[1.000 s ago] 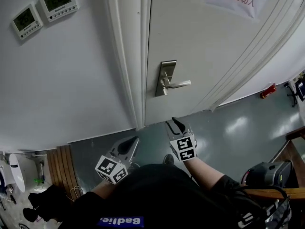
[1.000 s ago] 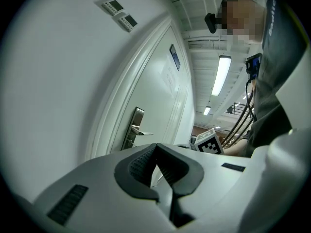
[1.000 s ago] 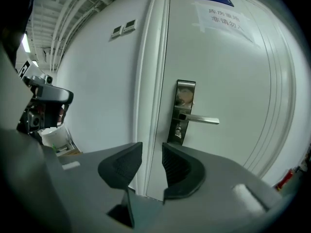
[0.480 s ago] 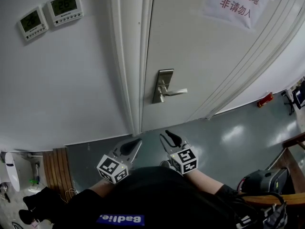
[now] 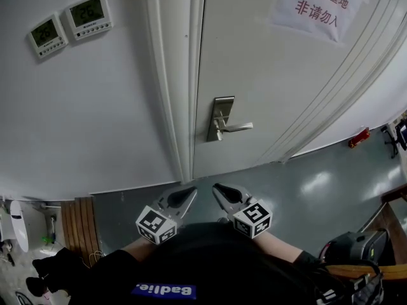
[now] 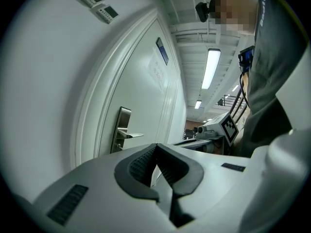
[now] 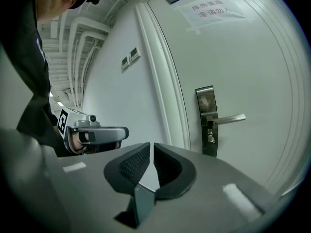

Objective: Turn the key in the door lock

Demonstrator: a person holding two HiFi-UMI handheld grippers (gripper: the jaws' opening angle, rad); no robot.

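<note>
The white door (image 5: pixel 267 62) carries a steel lock plate (image 5: pixel 220 118) with a lever handle (image 5: pixel 238 127). In the right gripper view a small key (image 7: pixel 210 136) sits in the keyhole below the lever (image 7: pixel 228 119). Both grippers hover low in front of me, well short of the door, and neither touches the lock. My left gripper (image 5: pixel 189 192) points at the door frame with its pads (image 6: pixel 146 161) meeting at the tips, nothing between them. My right gripper (image 5: pixel 218 188) has just been closing; a thin slit remains between its pads (image 7: pixel 136 165), with nothing in it.
Two wall thermostats (image 5: pixel 70 23) hang left of the door frame (image 5: pixel 172 94). A paper notice (image 5: pixel 318 2) is taped high on the door. A red object (image 5: pixel 358 137) lies on the grey floor at right, a dark bag (image 5: pixel 356 234) at lower right, wooden slats (image 5: pixel 76 224) at lower left.
The right gripper's jaws went from wide apart to nearly together. It slid left and lower in the head view and now sits close beside the left gripper, which shifted slightly right.
</note>
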